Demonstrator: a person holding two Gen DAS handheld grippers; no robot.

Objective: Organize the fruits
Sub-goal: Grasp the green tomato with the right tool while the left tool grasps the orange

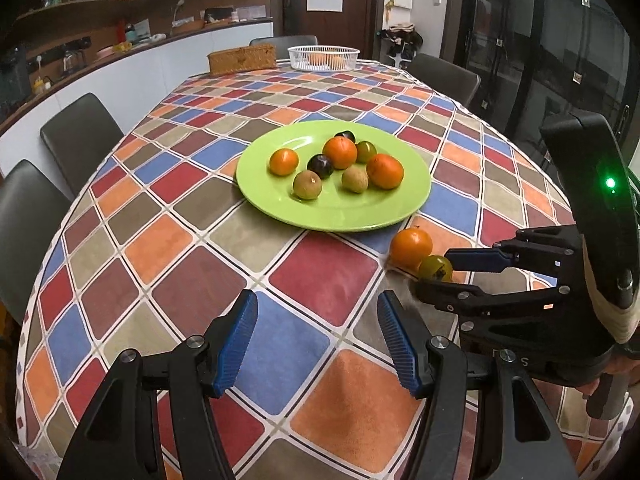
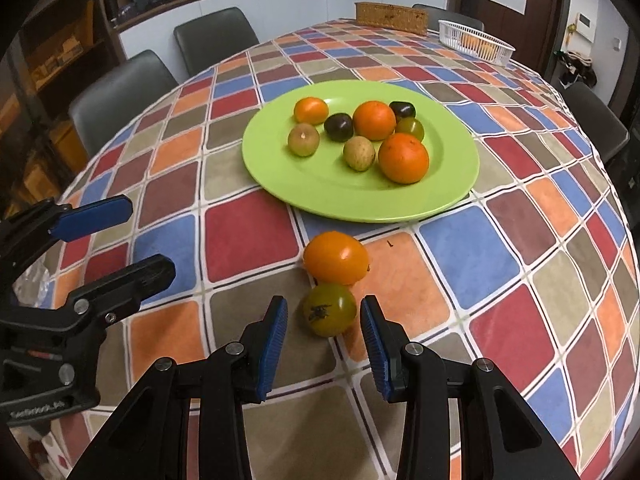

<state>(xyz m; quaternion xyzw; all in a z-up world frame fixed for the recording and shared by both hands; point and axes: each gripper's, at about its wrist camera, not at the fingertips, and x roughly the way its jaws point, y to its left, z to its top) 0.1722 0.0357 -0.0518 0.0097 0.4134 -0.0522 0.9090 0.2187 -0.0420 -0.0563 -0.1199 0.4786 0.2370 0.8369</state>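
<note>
Currently, reading left to right across the right wrist view. Left gripper (image 2: 120, 240) sits at the far left, over bare tablecloth (image 2: 248, 236), jaws apart with nothing between them; the left wrist view confirms an empty gap.

Centre: green plate (image 2: 360, 204) holds seven fruits: three oranges, the largest (image 2: 403, 157) nearest the front edge, two dark plums (image 2: 338, 127), two pale brownish fruits (image 2: 359, 153), and one greenish fruit (image 2: 411, 129) behind. These look already sorted onto the plate.

Below the plate, on the cloth: one loose orange fruit (image 2: 335, 257) just off the plate's near rim, and touching or nearly touching it, a green tomato (image 2: 329, 309), stem side toward the camera.

Right gripper (image 2: 324, 336) is lined up on the tomato. Jaws stand partly open, one pad on each side of it, a visible gap on both sides; not gripped yet, tomato resting on the table.

Far right, back of table: white basket (image 2: 476, 42) with some orange fruit inside, beside a wicker box (image 2: 390, 13).

Judgement: mostly done. Two fruits left off the plate; tomato pick appears to be the step in hand, orange fruit after.
</note>
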